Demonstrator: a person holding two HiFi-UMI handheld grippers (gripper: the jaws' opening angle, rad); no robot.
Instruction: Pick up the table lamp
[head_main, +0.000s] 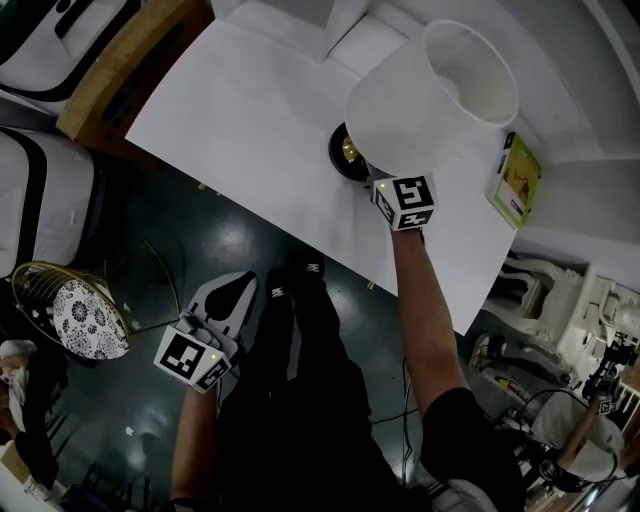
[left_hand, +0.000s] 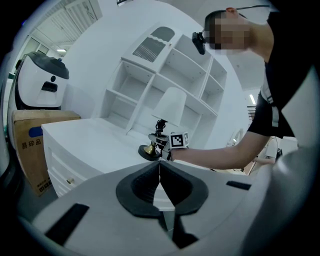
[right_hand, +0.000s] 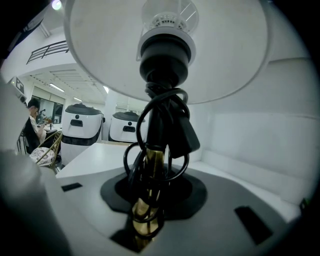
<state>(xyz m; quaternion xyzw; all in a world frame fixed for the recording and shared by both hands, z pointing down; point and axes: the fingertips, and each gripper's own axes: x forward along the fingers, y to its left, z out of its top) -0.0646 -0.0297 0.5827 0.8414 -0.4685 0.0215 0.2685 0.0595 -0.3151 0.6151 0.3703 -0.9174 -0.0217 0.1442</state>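
Grip on table lamp (head_main: 430, 95) at bench

Nearest, at 7 o'clock in the head view: left gripper (left_hand: 160, 166), off the bench (head_main: 250, 130) beside the person's leg. Its fingers (left_hand: 132, 187) are pressed together with nothing between them.

At 1 o'clock: right gripper (right_hand: 150, 187), fingers (right_hand: 197, 192) closed on the lamp's brass stem (right_hand: 150, 162), which is wound with black cord (right_hand: 172, 125).

The lamp is upright, dark round base (head_main: 343, 152) on the bench, white shade over the gripper.

Farthest: white shelf unit (left_hand: 156, 75).

We see the table lamp (head_main: 430, 95) standing on the table (head_main: 250, 130) at upper right, a book (head_main: 517, 178) right of it, and a cardboard box (head_main: 120, 70) beside the table's upper-left edge.
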